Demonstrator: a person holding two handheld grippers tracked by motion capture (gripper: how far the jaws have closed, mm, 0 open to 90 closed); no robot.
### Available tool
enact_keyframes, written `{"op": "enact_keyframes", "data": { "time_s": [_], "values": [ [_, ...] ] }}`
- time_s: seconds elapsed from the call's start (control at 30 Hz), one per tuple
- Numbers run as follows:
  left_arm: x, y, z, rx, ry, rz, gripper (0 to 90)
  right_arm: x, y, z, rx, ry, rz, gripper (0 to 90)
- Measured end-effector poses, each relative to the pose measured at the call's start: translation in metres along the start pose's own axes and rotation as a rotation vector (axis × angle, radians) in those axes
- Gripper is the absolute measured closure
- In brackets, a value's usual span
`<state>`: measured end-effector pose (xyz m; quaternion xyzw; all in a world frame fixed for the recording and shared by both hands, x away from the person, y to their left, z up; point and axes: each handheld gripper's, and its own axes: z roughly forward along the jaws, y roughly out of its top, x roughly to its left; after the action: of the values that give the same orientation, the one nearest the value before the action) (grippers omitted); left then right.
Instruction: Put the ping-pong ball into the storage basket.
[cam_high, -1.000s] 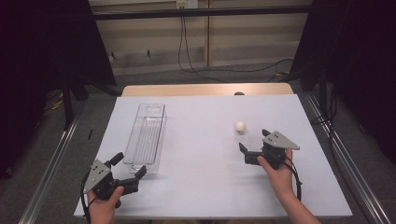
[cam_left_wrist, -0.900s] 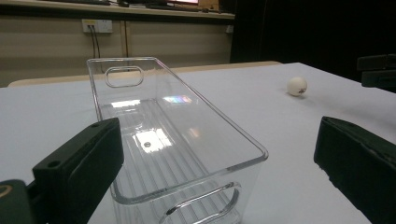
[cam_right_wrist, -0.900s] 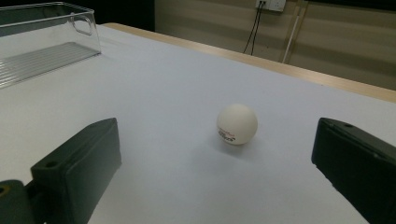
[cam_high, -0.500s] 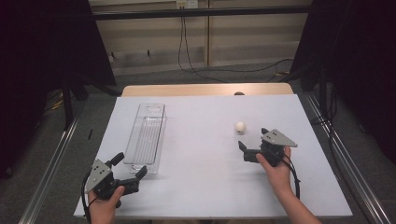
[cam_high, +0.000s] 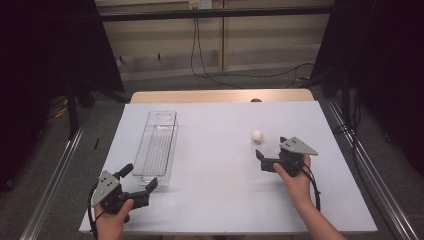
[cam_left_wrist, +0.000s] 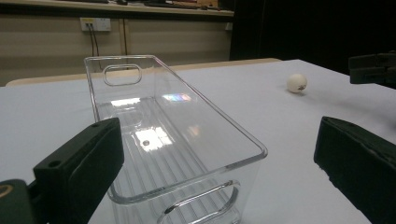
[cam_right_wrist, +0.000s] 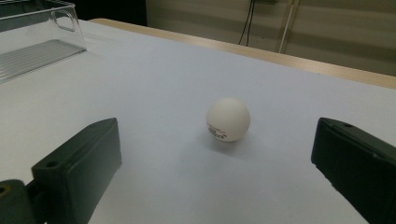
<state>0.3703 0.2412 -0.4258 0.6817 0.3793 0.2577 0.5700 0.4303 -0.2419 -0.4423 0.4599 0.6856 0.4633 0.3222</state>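
Note:
A white ping-pong ball (cam_high: 257, 135) rests on the white table (cam_high: 215, 200), right of centre. My right gripper (cam_high: 271, 148) is just behind it, open, and its jaws point at the ball without touching it. In the right gripper view the ball (cam_right_wrist: 228, 119) lies a short way ahead, between the wide-open jaws of that gripper (cam_right_wrist: 215, 154). My left gripper (cam_high: 140, 176) stands open at the near end of a clear plastic bin (cam_high: 157, 147). In the left gripper view the empty bin (cam_left_wrist: 163, 140) sits between the jaws of that gripper (cam_left_wrist: 215, 154), with the ball (cam_left_wrist: 297, 83) far right.
The long bin lies left of centre, running away from me, with handle cut-outs at both ends. A wooden strip (cam_high: 220, 96) edges the table's far side. Metal rails (cam_high: 55, 175) run along both sides of the table. The other gripper (cam_left_wrist: 373, 67) shows at the left gripper view's right edge.
My right gripper has crept slightly forward toward the ball. The left gripper, the bin and the ball have stayed put.

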Motion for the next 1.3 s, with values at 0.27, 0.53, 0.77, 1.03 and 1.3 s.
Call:
{"op": "enact_keyframes", "data": {
  "time_s": [0.27,0.53,0.77,1.03,1.3],
  "values": [
    [0.0,0.0,0.001,0.0,-0.01,0.004,1.7,0.0,0.0,0.002,0.004,-0.006,-0.007,1.1],
    [-0.001,0.0,0.001,-0.005,-0.013,-0.003,1.8,-0.001,0.0,0.003,0.008,-0.011,-0.01,1.5],
    [-0.002,-0.001,0.001,-0.002,-0.008,-0.006,1.7,-0.001,0.001,0.003,0.014,-0.019,-0.016,2.2],
    [0.0,0.0,0.001,0.002,-0.011,0.005,1.7,0.002,0.013,0.006,0.017,-0.008,-0.024,1.8],
    [0.0,0.0,0.001,0.001,-0.01,0.006,1.7,0.001,0.01,0.011,0.046,-0.014,-0.014,1.7]
  ]
}}
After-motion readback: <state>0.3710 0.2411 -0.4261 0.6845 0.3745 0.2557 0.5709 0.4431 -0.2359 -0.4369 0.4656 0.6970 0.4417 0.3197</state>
